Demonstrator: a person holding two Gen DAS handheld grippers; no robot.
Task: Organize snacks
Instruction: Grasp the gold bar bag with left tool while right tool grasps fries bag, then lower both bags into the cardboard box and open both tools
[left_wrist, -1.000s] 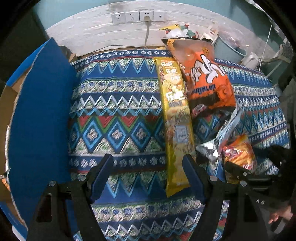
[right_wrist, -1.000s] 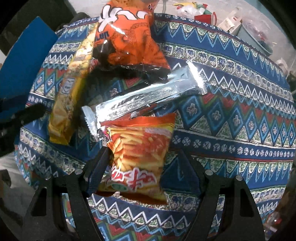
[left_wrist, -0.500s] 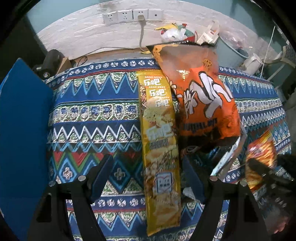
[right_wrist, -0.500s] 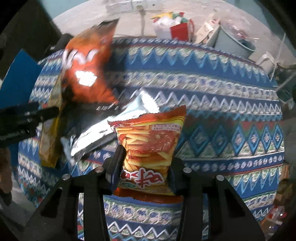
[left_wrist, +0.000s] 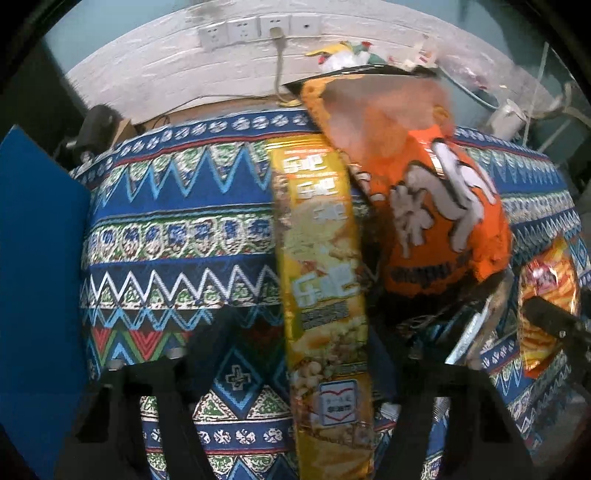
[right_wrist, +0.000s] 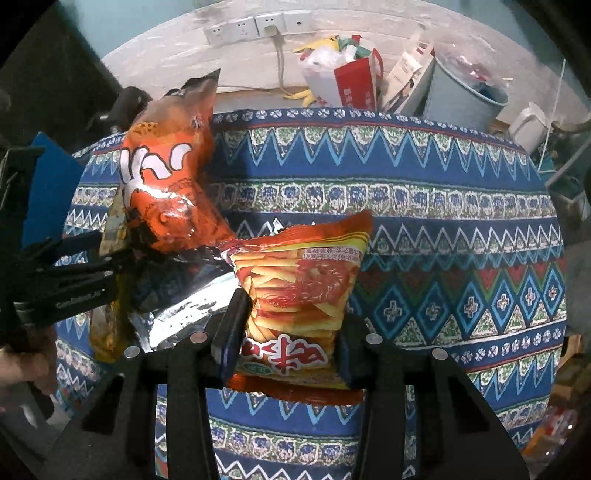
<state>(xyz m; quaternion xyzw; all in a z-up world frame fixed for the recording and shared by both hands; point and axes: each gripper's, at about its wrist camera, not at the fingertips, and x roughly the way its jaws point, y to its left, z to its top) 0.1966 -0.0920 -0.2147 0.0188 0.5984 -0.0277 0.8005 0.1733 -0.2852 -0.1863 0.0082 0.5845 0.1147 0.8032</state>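
Snack bags on the patterned tablecloth, one gripper per bag

The zigzag tablecloth (right_wrist: 424, 206) covers the whole table, with a blue board (left_wrist: 40, 258) at its left edge. The big orange chip bag (right_wrist: 166, 184) stands tilted up, leaning over the long yellow snack bag (left_wrist: 325, 288). That yellow one runs lengthwise between the wide-apart fingers of the left gripper (left_wrist: 295, 354), which is blurry and, as far as it shows, isn't squeezing anything. A crumpled silver wrapper (right_wrist: 184, 306) sits between the bags. The right gripper (right_wrist: 291, 332) is clamped on the small red fries bag (right_wrist: 303, 295), its lower half pinched between both fingers, above the cloth.
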